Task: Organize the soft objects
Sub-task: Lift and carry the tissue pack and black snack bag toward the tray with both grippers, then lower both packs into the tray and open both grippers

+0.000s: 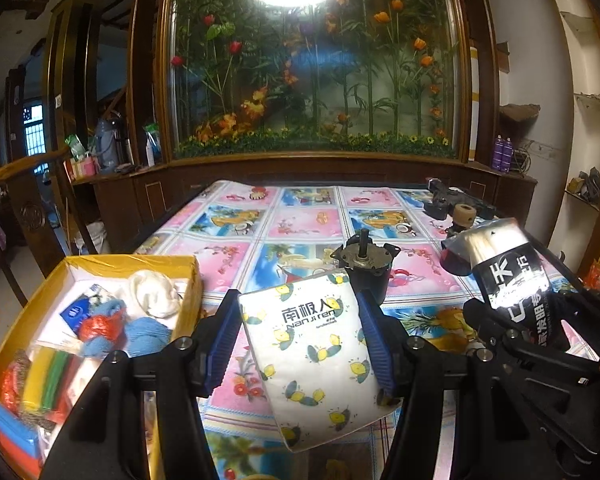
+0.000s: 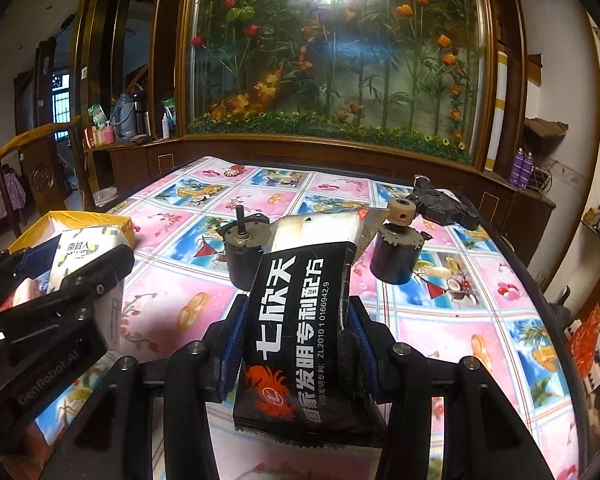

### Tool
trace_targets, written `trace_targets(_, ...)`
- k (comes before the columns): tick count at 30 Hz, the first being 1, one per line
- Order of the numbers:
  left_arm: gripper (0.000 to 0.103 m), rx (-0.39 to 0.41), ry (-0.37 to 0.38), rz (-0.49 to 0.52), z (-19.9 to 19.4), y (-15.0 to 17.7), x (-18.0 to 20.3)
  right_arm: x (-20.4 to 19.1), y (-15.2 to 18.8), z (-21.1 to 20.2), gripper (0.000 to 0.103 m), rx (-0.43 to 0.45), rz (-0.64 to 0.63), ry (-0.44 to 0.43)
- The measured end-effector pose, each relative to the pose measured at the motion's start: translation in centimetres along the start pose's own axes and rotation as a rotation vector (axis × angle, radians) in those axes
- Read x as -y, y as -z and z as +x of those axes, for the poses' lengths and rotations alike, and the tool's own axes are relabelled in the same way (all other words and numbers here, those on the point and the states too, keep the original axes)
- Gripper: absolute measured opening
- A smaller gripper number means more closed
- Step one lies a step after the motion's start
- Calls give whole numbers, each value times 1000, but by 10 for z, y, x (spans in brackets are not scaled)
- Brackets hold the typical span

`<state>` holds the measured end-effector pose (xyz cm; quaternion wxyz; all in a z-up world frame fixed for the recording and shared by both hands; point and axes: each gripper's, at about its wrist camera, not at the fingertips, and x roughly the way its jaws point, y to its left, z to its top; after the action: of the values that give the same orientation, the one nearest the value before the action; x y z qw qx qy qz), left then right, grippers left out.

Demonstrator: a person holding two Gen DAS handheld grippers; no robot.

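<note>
Behind the tabletop (image 1: 300, 216), with its pink-and-blue pictured oilcloth, stands a glass case of artificial flowers.

Left of the left tongs (image 1: 300, 336) sits one yellow cardboard box (image 1: 188, 276), already holding soft things: a white cloth wad, blue yarn and coloured sponges. The left tongs grip one white tissue pack printed with lemons (image 1: 312, 348), both pads pressed on its sides, held clear above the cloth and just right of the box. Ahead of them, two grey metal motors stand on the cloth: one with a bare shaft (image 2: 242, 248), one capped by a tan gear (image 2: 396, 248). Farther off to the right lies one dark flat metal part (image 2: 440, 204).

The right tongs (image 2: 296, 344) clamp one black glossy pouch with white lettering (image 2: 300, 320), also raised.

Risks, as I judge them: the slick pouch may slide from its narrow pinch; the two tongs, carried close together, may knock; a low sweep towards the box may topple the motors; the tissue pack may catch the box wall.
</note>
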<state>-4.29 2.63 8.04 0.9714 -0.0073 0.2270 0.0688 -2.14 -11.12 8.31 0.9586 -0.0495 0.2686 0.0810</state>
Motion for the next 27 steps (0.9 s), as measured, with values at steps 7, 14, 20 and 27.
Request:
trace_targets(7,57,-7,35,-47,-25,-6,-32,-28,-5,-14,52,-1,-26,-57)
trace_targets(14,58,-23,-16,-127,-43,-6,-97,-82,-21,-19,52,-5,-99,-185)
trace_targets(20,58,-61,-114,-226,-45,5,-167,-131,-39,-2,52,-76,-111,-356)
trace_targets(27,58,-123,-204,-323,-39,24,-231,-192,-51,29,52,-166,-146,-475)
